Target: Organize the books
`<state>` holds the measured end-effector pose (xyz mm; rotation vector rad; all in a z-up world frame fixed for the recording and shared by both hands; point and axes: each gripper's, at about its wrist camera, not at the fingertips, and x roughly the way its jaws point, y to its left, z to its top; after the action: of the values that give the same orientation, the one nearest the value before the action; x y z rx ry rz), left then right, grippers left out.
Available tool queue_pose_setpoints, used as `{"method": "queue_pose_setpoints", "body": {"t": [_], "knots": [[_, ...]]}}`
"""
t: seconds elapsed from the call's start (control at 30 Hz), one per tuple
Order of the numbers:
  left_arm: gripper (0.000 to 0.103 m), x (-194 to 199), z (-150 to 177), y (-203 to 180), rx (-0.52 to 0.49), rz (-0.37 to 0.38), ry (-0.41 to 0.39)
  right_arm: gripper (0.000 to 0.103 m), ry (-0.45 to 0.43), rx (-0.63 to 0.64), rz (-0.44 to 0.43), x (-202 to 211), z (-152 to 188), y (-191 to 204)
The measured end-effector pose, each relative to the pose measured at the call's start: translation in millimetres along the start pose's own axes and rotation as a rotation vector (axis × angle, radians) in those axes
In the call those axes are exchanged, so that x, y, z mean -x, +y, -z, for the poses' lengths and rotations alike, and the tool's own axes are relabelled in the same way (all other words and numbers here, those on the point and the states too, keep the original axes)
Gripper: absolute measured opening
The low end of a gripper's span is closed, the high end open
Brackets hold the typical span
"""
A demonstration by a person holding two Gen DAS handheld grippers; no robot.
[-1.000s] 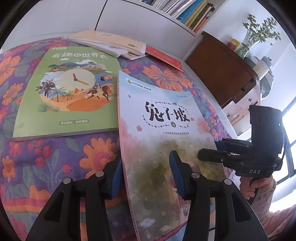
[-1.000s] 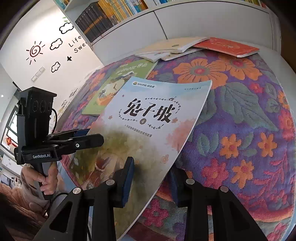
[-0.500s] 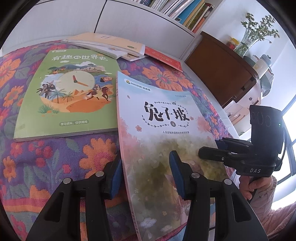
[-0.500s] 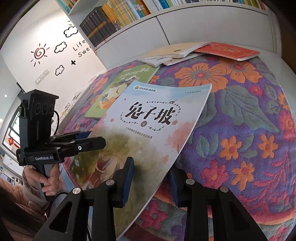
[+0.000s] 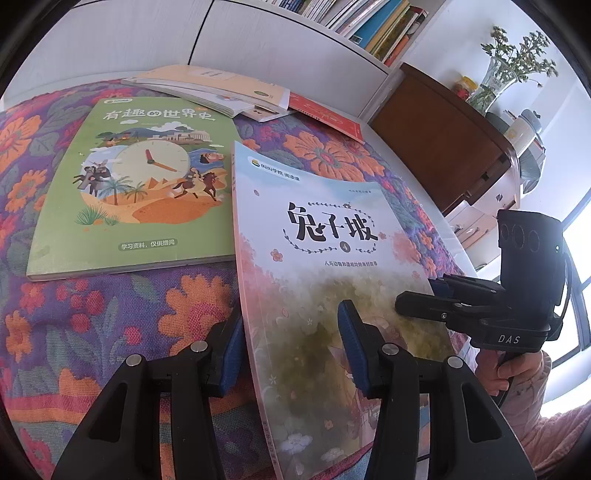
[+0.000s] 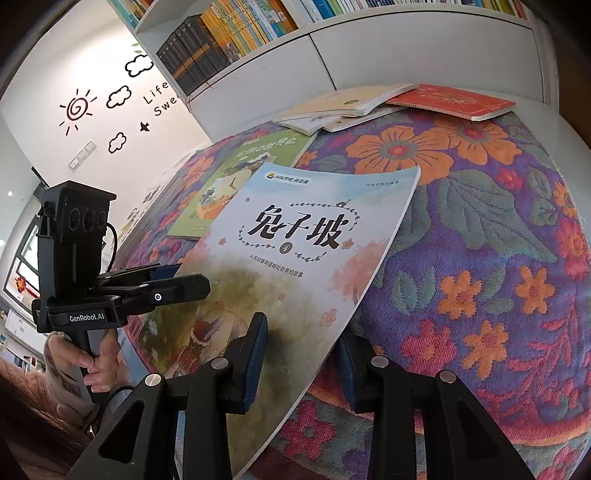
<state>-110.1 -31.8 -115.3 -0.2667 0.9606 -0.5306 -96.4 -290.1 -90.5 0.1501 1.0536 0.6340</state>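
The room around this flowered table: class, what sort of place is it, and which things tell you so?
Probably a reading room or a children's study corner at home. Packed bookshelves line the wall, sun and cloud stickers decorate it, and children's books such as the green one lie on the tablecloth.

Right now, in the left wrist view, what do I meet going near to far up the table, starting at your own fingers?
left gripper → pale blue book between its fingers → green book → loose pile of cream and white books → white cabinet.
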Motion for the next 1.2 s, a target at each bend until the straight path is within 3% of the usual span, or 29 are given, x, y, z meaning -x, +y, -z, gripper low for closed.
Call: {"method": "queue_pose_setpoints", "body": {"t": [0.43,0.63,0.8,0.93,1.2], "knots": [[0.045,0,0,0,-0.003,0.002,0.0,0.033,-0.002,-0.013,-0.011,0,0,-2],[0.045,0,-2,-9,-0.064,-0.028,0.018,0.023,-0.032,-0.071,-0.008,5,-1,-5],[0.041,6,-6,-1,-0.01,0.041,0.033,0.017,-0.048,-0.068,-0.006,13,-4,4],[0.041,15,-6,-7,-0.031,0.025,0.019,0.016,-0.071,-0.056,0.002,20,-3,14],[0.041,42,-9,-8,-0.031,0.07,-0.004,0.016,-0.127,-0.047,0.013,38,0,38]]}}
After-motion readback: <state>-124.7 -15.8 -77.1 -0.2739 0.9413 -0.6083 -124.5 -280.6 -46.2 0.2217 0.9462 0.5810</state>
